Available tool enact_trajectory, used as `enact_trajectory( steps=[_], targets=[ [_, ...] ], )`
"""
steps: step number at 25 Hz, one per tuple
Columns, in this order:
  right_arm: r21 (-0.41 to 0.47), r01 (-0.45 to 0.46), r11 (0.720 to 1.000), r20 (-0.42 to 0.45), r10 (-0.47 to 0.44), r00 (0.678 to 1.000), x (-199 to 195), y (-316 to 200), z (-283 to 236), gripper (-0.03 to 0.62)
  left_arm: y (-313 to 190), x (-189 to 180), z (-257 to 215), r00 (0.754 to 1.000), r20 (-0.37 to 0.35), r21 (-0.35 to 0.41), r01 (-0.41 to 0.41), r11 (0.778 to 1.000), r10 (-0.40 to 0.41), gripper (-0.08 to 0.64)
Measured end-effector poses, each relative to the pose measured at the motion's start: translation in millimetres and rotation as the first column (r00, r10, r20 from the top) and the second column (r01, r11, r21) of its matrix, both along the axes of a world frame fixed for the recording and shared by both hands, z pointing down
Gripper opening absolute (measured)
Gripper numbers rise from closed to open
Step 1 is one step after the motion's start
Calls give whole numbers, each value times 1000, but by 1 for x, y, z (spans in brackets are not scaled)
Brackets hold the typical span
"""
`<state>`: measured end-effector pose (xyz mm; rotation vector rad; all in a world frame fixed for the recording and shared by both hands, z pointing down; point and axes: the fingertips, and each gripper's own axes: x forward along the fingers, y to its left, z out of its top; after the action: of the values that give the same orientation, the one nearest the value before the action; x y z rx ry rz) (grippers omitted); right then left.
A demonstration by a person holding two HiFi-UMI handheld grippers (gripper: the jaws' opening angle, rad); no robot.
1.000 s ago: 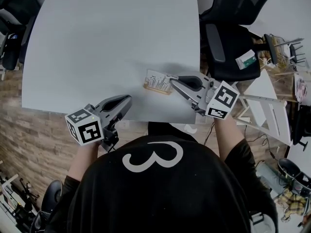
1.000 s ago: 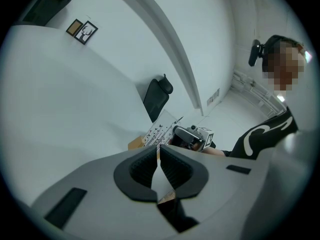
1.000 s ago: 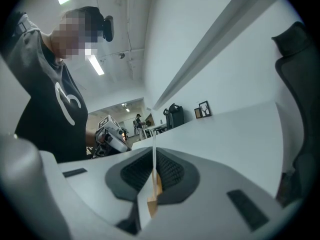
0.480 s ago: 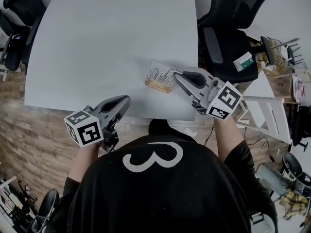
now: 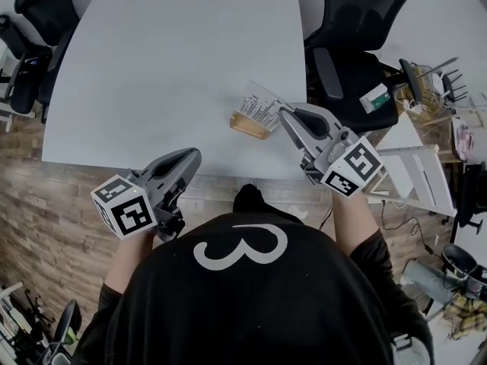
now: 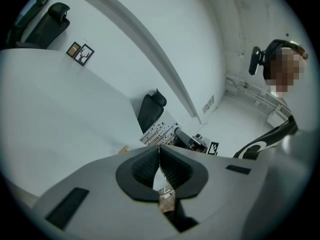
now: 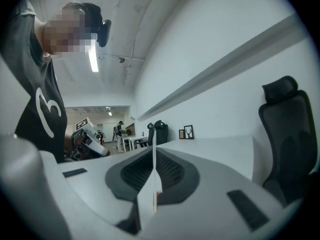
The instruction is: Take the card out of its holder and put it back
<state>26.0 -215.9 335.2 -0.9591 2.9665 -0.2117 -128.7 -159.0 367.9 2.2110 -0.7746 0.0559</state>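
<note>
A white card (image 5: 259,106) printed with dark bars stands over a small wooden holder (image 5: 249,125) near the front right edge of the table. My right gripper (image 5: 283,113) is shut on the card's right edge. In the right gripper view the card (image 7: 153,184) shows edge-on between the pads. Whether the card's lower edge is still in the slot I cannot tell. My left gripper (image 5: 196,155) hovers at the table's front edge, left of the holder, shut and empty. The left gripper view shows its closed jaws (image 6: 159,151), with the card (image 6: 157,133) and the holder's end (image 6: 123,148) beyond them.
The pale table (image 5: 175,67) stretches away behind the holder. A black office chair (image 5: 358,44) stands at its right side and a white rack (image 5: 415,166) is further right. More dark chairs (image 5: 30,21) are at the far left, on the wood floor.
Both grippers have risen and look larger in the head view. The right gripper has tilted and carried the card's grasped edge up and to the right. The left gripper stays shut and empty.
</note>
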Motion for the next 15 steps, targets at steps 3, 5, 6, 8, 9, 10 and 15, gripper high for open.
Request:
enact_trajectory(
  steps=[3, 5, 6, 8, 9, 10, 15],
  targets=[
    [10, -40, 999, 17, 40, 999, -1, 19, -13, 23, 9, -2, -7, 1000, -9, 14, -2, 1000, 2, 14],
    [5, -71, 997, 26, 71, 997, -1, 32, -20, 23, 16, -2, -11, 1000, -23, 21, -7, 1000, 7, 14],
    [-1, -85, 996, 30, 85, 996, -1, 39, -23, 23, 20, -1, -14, 999, -30, 24, -11, 1000, 12, 14],
    [-25, -108, 994, 55, 109, 993, 2, 52, -26, 23, 30, 1, -18, 999, -42, 32, -27, 999, 28, 14],
    [-41, -117, 992, 69, 119, 990, 4, 58, -28, 23, 34, 2, -21, 998, -47, 39, -36, 999, 37, 14],
    [-54, -124, 991, 80, 128, 989, 6, 63, -30, 23, 38, 2, -24, 998, -50, 47, -44, 998, 46, 14],
    [-65, -145, 987, 98, 151, 984, 14, 86, -37, 23, 55, 5, -32, 995, -63, 74, -72, 995, 76, 14]
  ],
)
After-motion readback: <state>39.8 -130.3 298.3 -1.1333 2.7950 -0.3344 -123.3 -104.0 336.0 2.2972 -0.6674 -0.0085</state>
